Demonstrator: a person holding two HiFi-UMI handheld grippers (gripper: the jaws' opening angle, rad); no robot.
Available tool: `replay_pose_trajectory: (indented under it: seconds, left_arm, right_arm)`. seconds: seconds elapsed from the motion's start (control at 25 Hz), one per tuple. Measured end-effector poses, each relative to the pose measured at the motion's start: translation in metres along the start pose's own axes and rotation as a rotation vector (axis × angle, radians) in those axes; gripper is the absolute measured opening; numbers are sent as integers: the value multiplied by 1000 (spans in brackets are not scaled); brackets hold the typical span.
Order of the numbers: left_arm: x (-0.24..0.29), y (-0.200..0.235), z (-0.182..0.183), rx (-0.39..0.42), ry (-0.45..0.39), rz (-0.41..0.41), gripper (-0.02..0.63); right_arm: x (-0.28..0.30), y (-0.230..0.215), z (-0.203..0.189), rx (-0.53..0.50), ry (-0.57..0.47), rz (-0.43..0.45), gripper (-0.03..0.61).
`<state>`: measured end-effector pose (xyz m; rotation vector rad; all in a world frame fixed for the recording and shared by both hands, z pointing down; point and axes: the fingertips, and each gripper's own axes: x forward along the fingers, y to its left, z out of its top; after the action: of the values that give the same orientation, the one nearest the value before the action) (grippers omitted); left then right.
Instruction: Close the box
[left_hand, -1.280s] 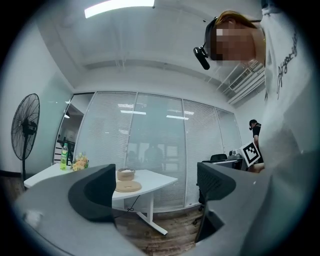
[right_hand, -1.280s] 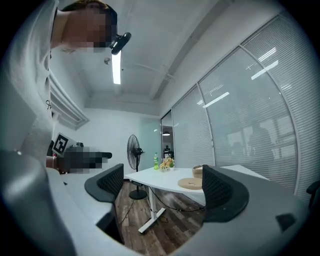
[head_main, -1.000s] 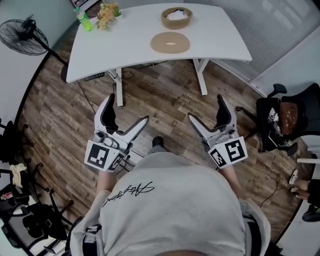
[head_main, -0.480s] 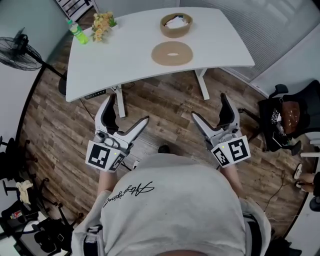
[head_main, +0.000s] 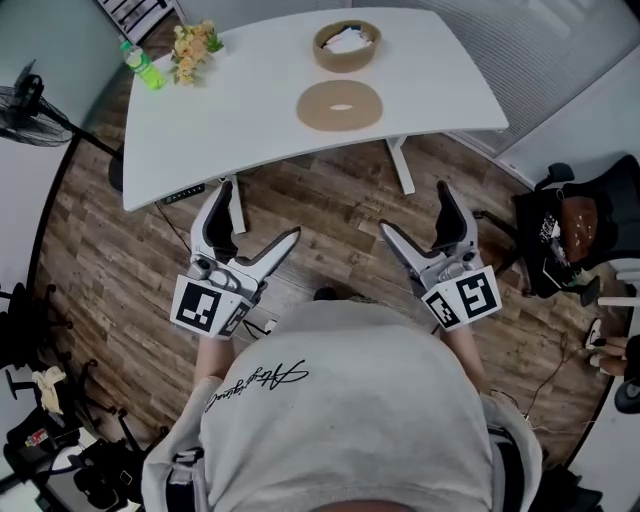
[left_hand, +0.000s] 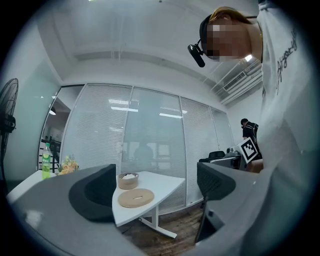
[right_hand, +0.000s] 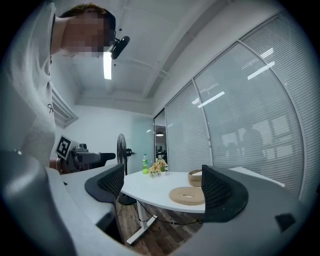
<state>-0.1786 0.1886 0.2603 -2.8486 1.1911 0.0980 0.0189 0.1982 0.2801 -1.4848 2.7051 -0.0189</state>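
Note:
A round tan box (head_main: 346, 46) stands open on the white table (head_main: 240, 110), something white inside it. Its flat round lid (head_main: 340, 105) lies on the table just in front of it. The box (left_hand: 127, 180) and lid (left_hand: 135, 198) show between the left jaws, and the lid (right_hand: 188, 195) and box (right_hand: 195, 177) show beside the right jaw. My left gripper (head_main: 254, 221) and right gripper (head_main: 420, 214) hang open and empty over the floor, short of the table's near edge. The left gripper (left_hand: 155, 187) and right gripper (right_hand: 165, 186) point level at the table.
A green bottle (head_main: 139, 66) and a bunch of flowers (head_main: 192, 44) stand at the table's far left corner. A floor fan (head_main: 28, 102) is to the left, a black office chair (head_main: 572, 232) to the right. Cables run under the table on the wooden floor (head_main: 330, 215).
Both grippers and the person have come closer to the table; box and lid look larger in both gripper views. The jaws' spread is unchanged.

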Motion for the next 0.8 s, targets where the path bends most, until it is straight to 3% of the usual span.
replay_pose_trajectory:
  seconds: [0.8]
  left_arm:
    - [-2,1,-2,-14,-8,-14,485]
  right_arm:
    - [-2,1,3,-35,16,3,468]
